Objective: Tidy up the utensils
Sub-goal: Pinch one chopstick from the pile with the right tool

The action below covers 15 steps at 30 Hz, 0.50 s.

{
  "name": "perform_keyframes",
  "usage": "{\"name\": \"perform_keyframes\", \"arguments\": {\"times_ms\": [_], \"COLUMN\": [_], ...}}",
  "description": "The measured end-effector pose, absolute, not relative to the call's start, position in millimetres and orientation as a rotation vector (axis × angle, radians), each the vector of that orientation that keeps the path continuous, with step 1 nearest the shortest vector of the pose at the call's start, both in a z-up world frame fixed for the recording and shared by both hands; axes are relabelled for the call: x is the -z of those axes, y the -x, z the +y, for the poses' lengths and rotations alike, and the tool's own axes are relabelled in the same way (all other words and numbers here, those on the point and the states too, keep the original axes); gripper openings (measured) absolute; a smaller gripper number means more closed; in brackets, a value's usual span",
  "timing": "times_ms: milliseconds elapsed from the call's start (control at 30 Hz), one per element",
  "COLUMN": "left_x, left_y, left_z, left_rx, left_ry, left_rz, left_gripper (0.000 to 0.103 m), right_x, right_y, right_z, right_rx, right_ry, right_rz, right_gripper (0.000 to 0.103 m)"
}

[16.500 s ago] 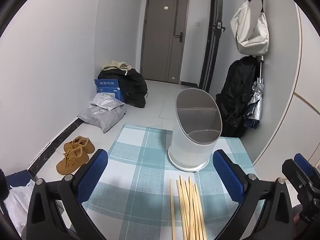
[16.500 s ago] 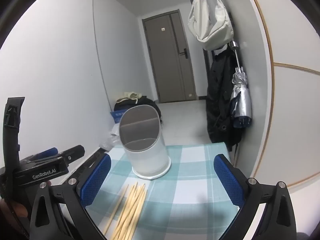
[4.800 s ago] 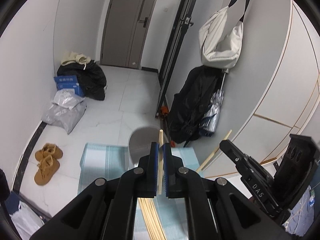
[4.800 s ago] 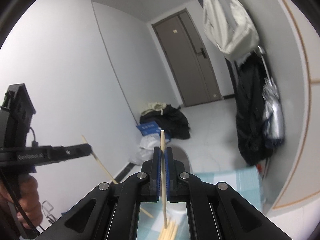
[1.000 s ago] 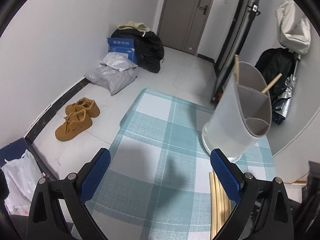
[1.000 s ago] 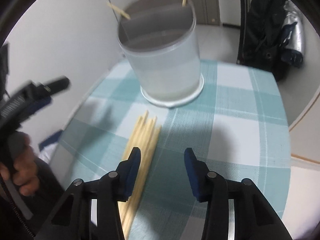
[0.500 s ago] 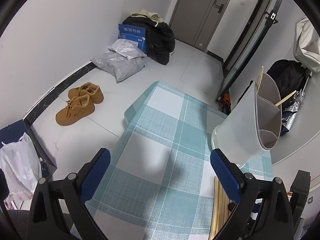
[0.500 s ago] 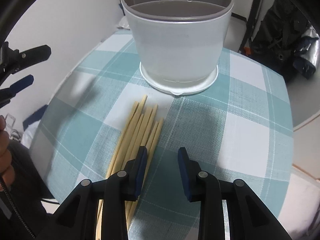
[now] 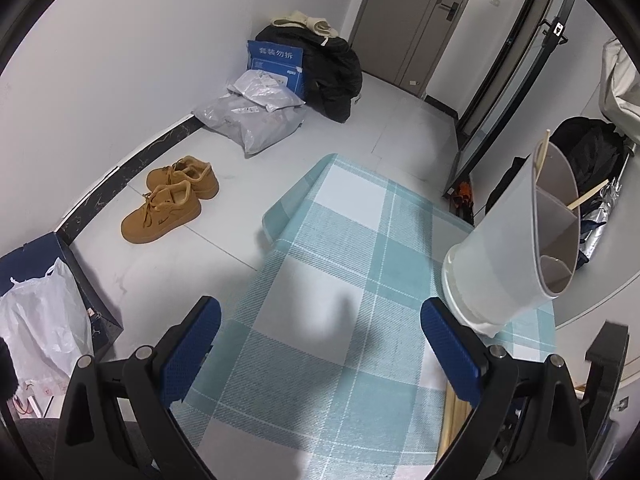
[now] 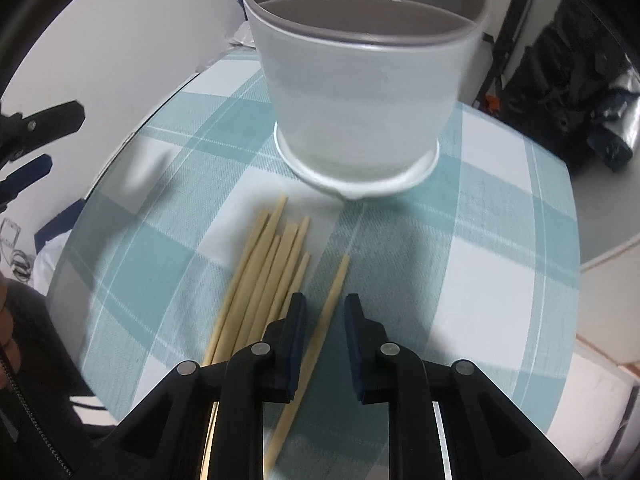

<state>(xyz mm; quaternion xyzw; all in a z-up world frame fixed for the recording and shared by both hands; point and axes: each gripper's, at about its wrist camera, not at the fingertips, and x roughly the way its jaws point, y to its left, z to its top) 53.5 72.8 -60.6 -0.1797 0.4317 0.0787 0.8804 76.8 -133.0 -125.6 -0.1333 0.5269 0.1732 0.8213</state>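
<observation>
We see our right gripper (image 10: pixel 325 316) closing around one chopstick (image 10: pixel 320 332), pads not yet touching it; the remaining chopsticks (image 10: pixel 264 276) lie just left, the white holder (image 10: pixel 360 92) farther off.

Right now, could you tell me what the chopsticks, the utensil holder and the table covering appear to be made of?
Chopsticks: probably bamboo or pale wood; matte tan, unvarnished.
Utensil holder: likely plastic; white frosted wall, smooth grey liner at the rim.
Tablecloth: woven fabric, perhaps cotton; teal-and-white check with visible weave.
</observation>
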Motion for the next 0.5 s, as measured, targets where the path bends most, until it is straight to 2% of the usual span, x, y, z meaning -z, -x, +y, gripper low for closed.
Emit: {"name": "perform_keyframes", "arguments": {"times_ms": [33,100,133,300,500], "left_x": [62.0,64.7,66.4,73.9,89.2], "left_y": [-53.4,-53.7,-54.0,-54.8,-55.5], "left_z": [73.0,69.9,67.8,38.3,-2.2], "left_rx": [-0.155,-0.112,-0.091,0.009,0.093], "left_ry": [0.374,0.378,0.376,0.285,0.161], "left_rz": [0.907,0.923,0.933,0.992,1.078], "left_gripper": [0.098,0.098,0.098,0.097,0.097], "right_x": [124.7,123.2,123.2,112.1,86.5], "right_y": [-78.8,-81.5,-83.4,-87.2,-81.0], "right_z": [-130.4,-128.5,-128.5,-147.3,-198.2], "right_rx": [-0.374,-0.385,-0.391,-0.398,-0.438], "right_ry": [0.288,0.280,0.272,0.170,-0.083], "right_rz": [1.114,1.106,1.107,1.083,1.019], "right_gripper": [0.017,0.007,0.005,0.004,0.004]}}
